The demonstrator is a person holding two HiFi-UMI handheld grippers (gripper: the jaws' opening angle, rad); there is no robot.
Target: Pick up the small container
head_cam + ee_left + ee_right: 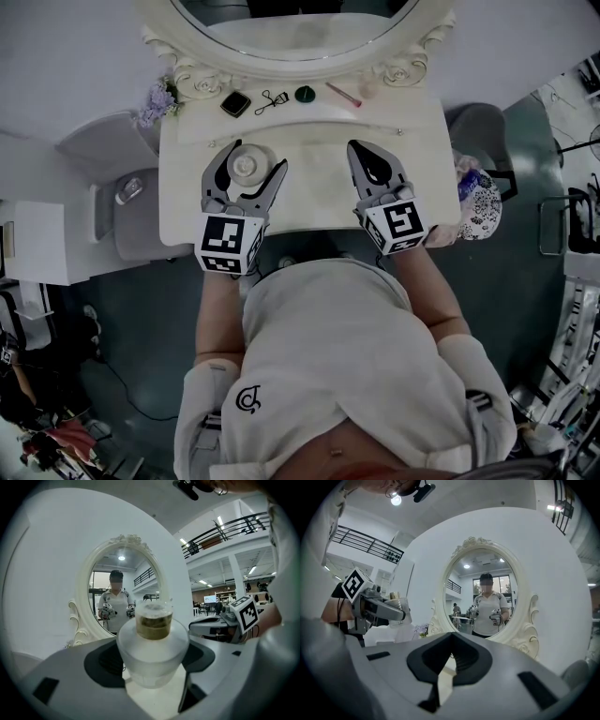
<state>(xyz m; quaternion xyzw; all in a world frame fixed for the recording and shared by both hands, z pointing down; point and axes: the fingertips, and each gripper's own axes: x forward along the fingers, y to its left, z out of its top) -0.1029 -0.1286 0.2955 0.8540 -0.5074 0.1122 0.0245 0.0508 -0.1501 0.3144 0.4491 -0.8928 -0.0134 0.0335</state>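
A small frosted container [246, 167] with a tan inner cap sits between the jaws of my left gripper [255, 157], over the left part of the cream vanity table [314, 211]. In the left gripper view the container [152, 651] fills the gap, and both dark pads [105, 660] touch its sides. The right gripper view shows the container [399, 605] held up off the table by the left gripper [386, 611]. My right gripper [367, 161] hovers over the table's right part, shut with nothing in it; its tips [450, 639] meet.
An oval mirror [300, 33] in an ornate frame stands at the table's back. On the shelf below it lie a black compact [235, 103], an eyelash curler [272, 98], a dark round lid [305, 94] and a pink stick [344, 94]. Lavender flowers [157, 101] stand left, a floral bag [480, 202] right.
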